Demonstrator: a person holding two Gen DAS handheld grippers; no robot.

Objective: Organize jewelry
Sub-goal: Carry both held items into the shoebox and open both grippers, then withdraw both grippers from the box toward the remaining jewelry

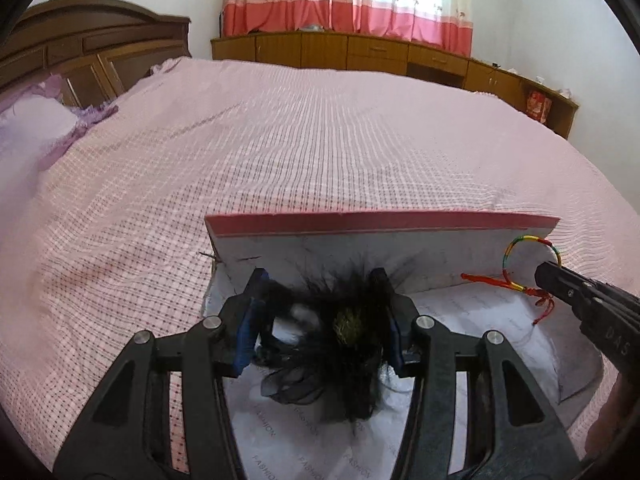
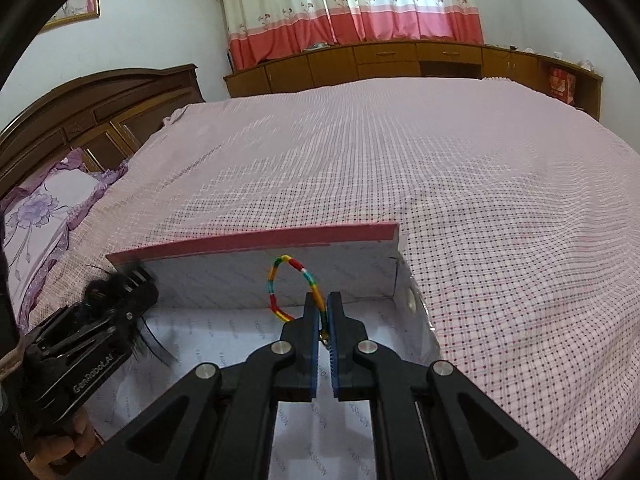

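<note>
While the left gripper (image 1: pixel 320 296) clamps a fluffy black feathered ornament (image 1: pixel 340 332) above the paper-lined box (image 1: pixel 380 222), the right gripper (image 2: pixel 323 312) pinches a rainbow-banded cord bracelet (image 2: pixel 294 284), its loop upright at twelve o'clock.

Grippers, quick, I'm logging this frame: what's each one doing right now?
Left gripper: shut on the black feathered hair piece, above the open box.
Right gripper: shut on the multicoloured cord bracelet, over the same box.
</note>
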